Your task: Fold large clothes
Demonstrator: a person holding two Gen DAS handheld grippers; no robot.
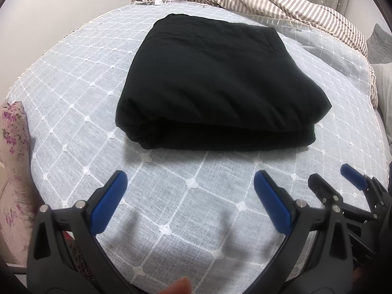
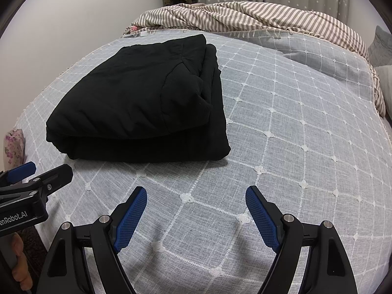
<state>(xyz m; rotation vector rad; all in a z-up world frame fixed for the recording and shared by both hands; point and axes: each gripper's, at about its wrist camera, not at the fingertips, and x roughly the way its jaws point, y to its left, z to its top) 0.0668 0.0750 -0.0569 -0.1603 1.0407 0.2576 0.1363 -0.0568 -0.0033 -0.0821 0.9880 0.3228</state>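
A black padded garment (image 1: 215,83) lies folded in a thick rectangular stack on the bed; it also shows in the right wrist view (image 2: 144,103), up and to the left. My left gripper (image 1: 189,182) is open and empty, hovering over the bedspread a little short of the stack's near edge. My right gripper (image 2: 196,193) is open and empty, over the bedspread to the right of the stack. The right gripper also shows at the right edge of the left wrist view (image 1: 328,178), and the left gripper at the left edge of the right wrist view (image 2: 46,169).
The bed has a pale blue bedspread (image 1: 171,208) with a white diamond grid. A brown-and-white striped blanket (image 1: 269,0) is bunched along the far side. A floral cushion (image 1: 12,147) sits at the left edge. Grey pillows (image 2: 382,44) lie far right.
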